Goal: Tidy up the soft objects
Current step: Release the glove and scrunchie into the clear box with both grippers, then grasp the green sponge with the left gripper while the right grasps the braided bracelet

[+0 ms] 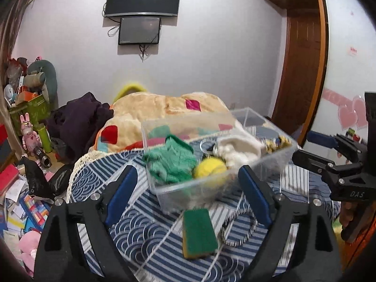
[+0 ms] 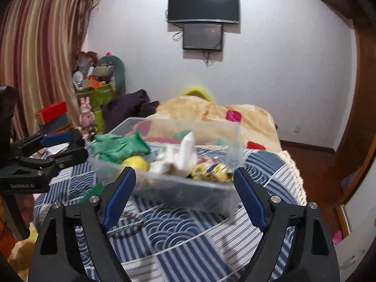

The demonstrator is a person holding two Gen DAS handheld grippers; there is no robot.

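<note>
The left claw (image 1: 188, 183) is seen spread apart and empty above the blue wave-patterned quilt (image 1: 145, 235) of the bed. Between its fingers lies a green-topped yellow rectangular sponge (image 1: 199, 231), just beside a loop of striped cord (image 1: 237, 232). The right claw (image 2: 185, 183) is likewise held apart, gripping nothing. Beyond both stands a clear plastic rectangular bin (image 2: 185, 191), in which a crumpled green cloth (image 1: 170, 162), a yellow fuzzy ball (image 1: 210, 169), a white fluffy cloth (image 1: 237, 149) and a yellow printed plush (image 2: 211, 171) are gathered.
</note>
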